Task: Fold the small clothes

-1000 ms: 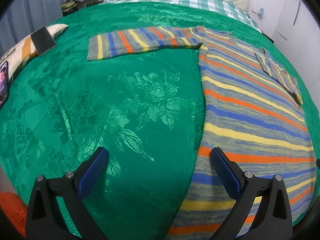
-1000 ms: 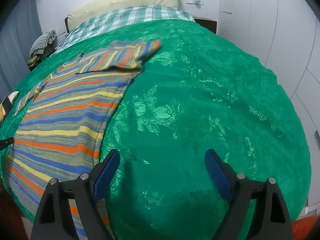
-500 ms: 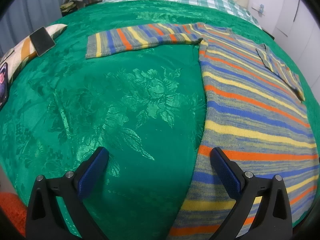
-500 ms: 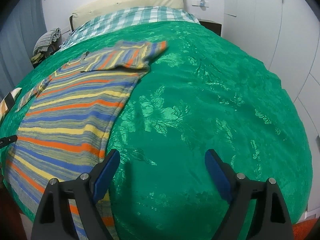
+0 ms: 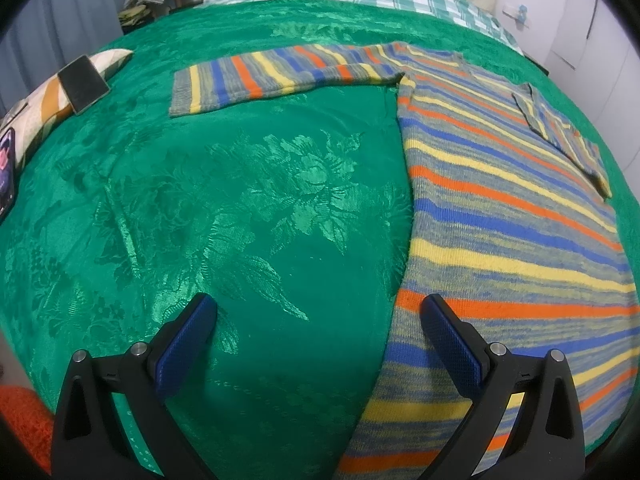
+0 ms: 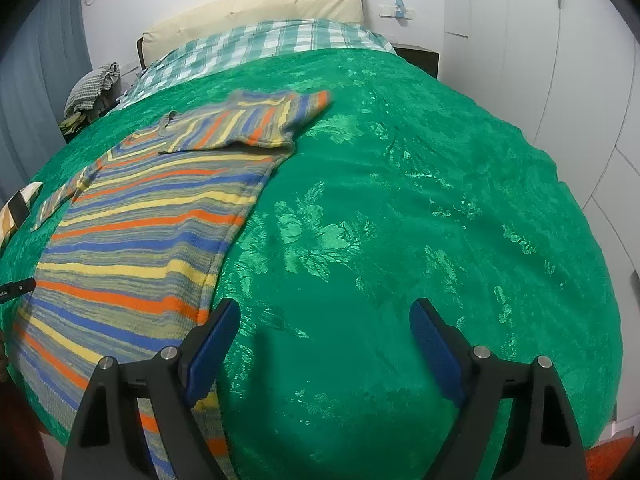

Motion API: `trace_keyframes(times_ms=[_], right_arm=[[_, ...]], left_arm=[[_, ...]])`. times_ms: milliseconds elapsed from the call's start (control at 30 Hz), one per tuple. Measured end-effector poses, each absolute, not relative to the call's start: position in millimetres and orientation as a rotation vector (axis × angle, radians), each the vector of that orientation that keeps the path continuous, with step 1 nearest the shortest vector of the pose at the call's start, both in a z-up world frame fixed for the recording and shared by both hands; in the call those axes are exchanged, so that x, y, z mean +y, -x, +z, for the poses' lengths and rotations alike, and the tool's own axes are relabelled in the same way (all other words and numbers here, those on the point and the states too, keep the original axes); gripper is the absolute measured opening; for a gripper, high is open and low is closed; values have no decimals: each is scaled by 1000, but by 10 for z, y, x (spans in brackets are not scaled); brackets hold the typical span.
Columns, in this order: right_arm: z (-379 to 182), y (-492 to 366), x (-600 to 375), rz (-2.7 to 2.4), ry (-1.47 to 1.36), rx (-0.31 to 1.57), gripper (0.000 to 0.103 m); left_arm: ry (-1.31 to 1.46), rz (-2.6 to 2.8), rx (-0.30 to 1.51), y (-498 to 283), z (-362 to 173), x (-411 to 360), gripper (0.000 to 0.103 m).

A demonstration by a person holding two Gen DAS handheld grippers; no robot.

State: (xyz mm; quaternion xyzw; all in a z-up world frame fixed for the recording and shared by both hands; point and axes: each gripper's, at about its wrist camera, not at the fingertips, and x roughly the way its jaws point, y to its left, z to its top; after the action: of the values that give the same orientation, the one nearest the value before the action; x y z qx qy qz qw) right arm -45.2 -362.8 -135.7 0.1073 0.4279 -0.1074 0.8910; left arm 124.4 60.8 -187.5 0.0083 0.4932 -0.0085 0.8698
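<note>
A striped sweater (image 5: 500, 208) in grey, blue, yellow and orange lies flat on the green bedspread (image 5: 240, 200). Its left sleeve (image 5: 280, 76) is stretched out sideways; its right sleeve (image 6: 248, 128) is folded over the chest. My left gripper (image 5: 316, 308) is open and empty above the sweater's left hem edge. My right gripper (image 6: 324, 312) is open and empty above the bedspread (image 6: 400, 200), just right of the sweater (image 6: 152, 232).
A patterned cushion with a dark phone (image 5: 82, 84) on it lies at the far left, another phone (image 5: 7, 172) at the left edge. Checked bedding (image 6: 260, 48) and a cream pillow (image 6: 256, 8) lie at the head. White wardrobe doors (image 6: 580, 60) stand right.
Both views have shifted slightly, as both grippers eased back and tilted up a little. The sweater lies as before and both grippers stay open.
</note>
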Motion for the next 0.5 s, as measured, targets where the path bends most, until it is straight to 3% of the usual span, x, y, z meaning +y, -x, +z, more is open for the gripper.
trace_keyframes(times_ms=[500], right_arm=[[-1375,447,-3618,-216,-222,893,86]], left_arm=[[-25,-18,1031,-1247,-1881,596,103]])
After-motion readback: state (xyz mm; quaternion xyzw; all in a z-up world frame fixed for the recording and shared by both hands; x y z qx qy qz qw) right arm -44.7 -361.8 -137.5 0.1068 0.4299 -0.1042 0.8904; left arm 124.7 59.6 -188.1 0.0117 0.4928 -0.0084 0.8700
